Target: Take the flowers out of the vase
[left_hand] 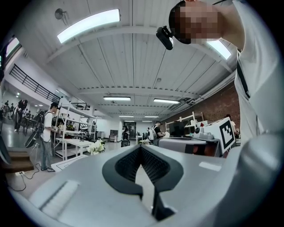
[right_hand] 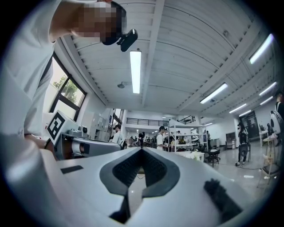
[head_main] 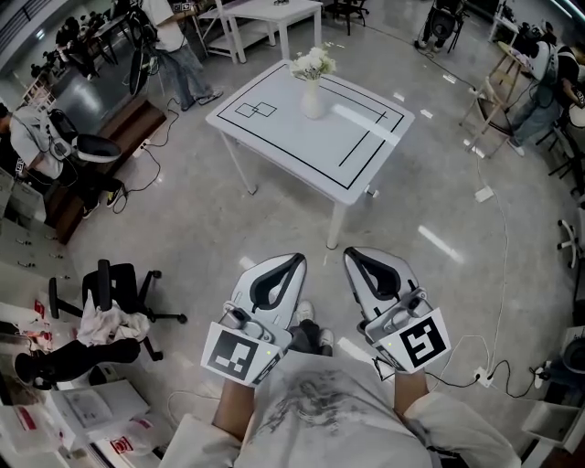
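A white vase (head_main: 312, 99) with white flowers (head_main: 313, 63) stands on the far side of a white table (head_main: 292, 137) marked with black lines, well ahead of me. Both grippers are held close to my body, far short of the table. My left gripper (head_main: 298, 260) is shut with nothing in it, and my right gripper (head_main: 351, 254) is also shut and empty. In the left gripper view the jaws (left_hand: 141, 149) meet at the tip, and the flowers (left_hand: 95, 147) show small in the distance at the left. The right gripper view shows its jaws (right_hand: 142, 150) closed together.
A black office chair (head_main: 119, 294) with cloth on it stands at the left. Cables and a power strip (head_main: 480, 375) lie on the floor at the right. People stand at the back left (head_main: 174, 46) and at the far right (head_main: 539, 82). A second white table (head_main: 274, 14) is behind.
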{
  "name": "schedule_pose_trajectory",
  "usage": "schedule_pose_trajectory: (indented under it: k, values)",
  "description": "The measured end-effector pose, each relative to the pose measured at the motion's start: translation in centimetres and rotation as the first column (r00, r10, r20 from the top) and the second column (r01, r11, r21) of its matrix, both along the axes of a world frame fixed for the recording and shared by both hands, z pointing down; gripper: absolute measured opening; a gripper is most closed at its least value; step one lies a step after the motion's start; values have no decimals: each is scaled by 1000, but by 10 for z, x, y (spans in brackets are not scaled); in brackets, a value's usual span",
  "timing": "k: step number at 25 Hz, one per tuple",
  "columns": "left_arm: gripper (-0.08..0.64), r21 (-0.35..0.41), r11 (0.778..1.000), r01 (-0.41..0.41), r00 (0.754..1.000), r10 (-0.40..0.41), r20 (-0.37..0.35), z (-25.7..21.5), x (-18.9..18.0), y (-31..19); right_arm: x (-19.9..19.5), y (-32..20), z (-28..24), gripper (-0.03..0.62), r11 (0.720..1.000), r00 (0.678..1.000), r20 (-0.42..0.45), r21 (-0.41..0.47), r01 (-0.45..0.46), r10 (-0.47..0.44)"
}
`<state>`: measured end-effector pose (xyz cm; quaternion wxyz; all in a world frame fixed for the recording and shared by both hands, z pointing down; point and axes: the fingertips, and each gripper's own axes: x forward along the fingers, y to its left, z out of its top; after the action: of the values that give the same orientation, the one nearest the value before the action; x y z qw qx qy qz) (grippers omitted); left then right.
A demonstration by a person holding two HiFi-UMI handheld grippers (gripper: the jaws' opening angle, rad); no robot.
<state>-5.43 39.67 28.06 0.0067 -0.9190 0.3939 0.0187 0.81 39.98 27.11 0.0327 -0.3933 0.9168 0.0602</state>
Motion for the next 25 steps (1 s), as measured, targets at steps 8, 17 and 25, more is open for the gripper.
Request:
schedule_pose_trajectory:
  k: [8, 17, 25]
  values:
    - [8, 0, 1000, -23, 1000, 23, -3, 5, -6, -44, -8, -42, 5, 15, 1000, 999, -27, -4, -24, 24]
    - [8, -3, 999, -40, 999, 40, -12, 9, -17, -96, -20, -93, 10, 15, 999, 998, -40, -16, -43, 43]
    - [8, -10, 998, -58, 998, 58, -19, 13, -29, -127, -30, -125, 13, 15, 997, 996, -54, -24, -73, 72]
